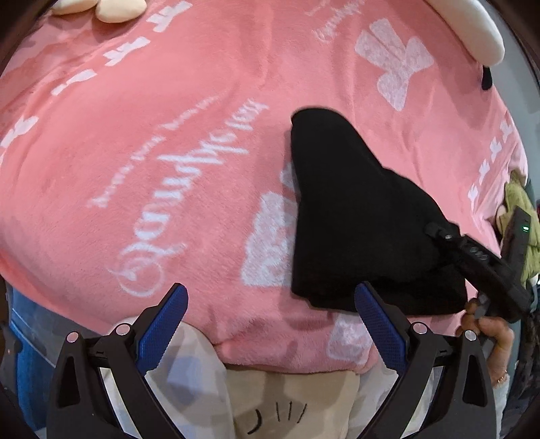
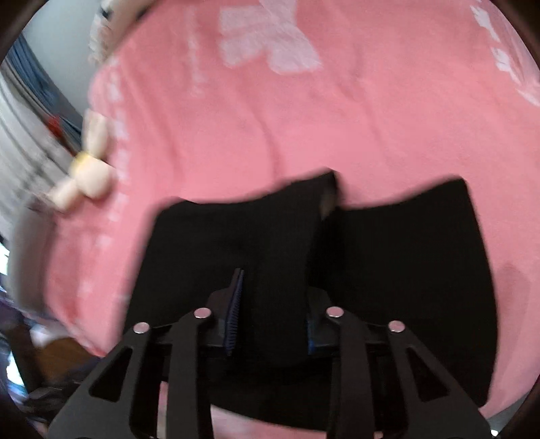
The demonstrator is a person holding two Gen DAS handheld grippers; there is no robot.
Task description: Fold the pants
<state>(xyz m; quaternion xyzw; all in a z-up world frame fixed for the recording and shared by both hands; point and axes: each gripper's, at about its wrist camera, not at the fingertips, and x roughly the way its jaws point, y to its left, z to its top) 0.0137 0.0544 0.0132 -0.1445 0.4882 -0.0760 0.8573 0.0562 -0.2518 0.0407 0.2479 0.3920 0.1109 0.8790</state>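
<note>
The black pants [image 1: 357, 216] lie on a pink blanket [image 1: 168, 135], partly folded. In the left wrist view my left gripper [image 1: 270, 324] is open and empty, hovering over the near blanket edge left of the pants. The right gripper [image 1: 438, 233] shows there at the pants' right side, lifting a raised fold. In the right wrist view my right gripper [image 2: 273, 314] is shut on a fold of the black pants [image 2: 405, 270], the cloth bunched between its blue pads [image 2: 234, 310]. The right wrist view is blurred.
The pink blanket [image 2: 270, 118] with white print covers a bed. A cream plush toy [image 2: 87, 175] lies at its left edge. A white pillow [image 1: 472, 30] is at the far right, a green cloth [image 1: 523, 216] at the right edge. Patterned trousers of the person [image 1: 290, 398] are below.
</note>
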